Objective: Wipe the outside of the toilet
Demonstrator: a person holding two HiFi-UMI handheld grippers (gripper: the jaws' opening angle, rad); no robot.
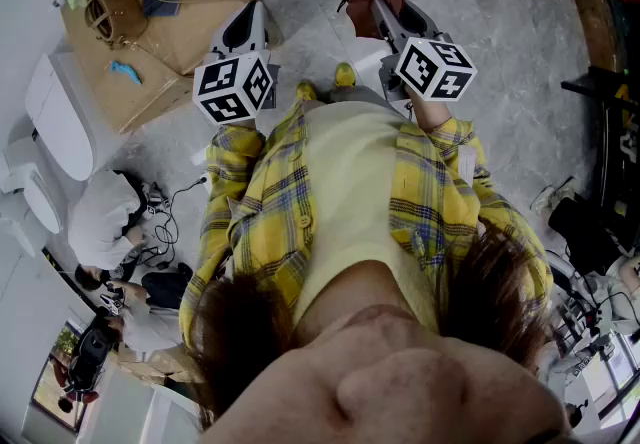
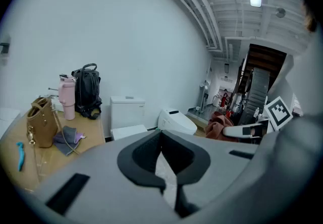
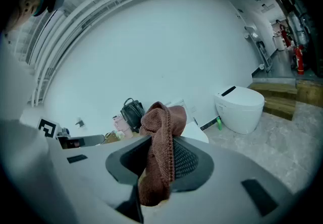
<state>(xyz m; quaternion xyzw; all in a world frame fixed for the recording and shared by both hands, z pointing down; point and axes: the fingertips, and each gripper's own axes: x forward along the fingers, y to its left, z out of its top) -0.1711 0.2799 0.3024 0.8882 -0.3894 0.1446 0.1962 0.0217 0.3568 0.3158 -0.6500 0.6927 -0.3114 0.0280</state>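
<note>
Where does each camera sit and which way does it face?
Head view: on the person's head, steeply down onto yellow shirt, left gripper, right gripper.
Left gripper view: rides left gripper, faces table, toilet; right gripper at right.
Right gripper view: rides right gripper, shut on brown cloth, faces toilet.
Shared: black backpack in both gripper views.
</note>
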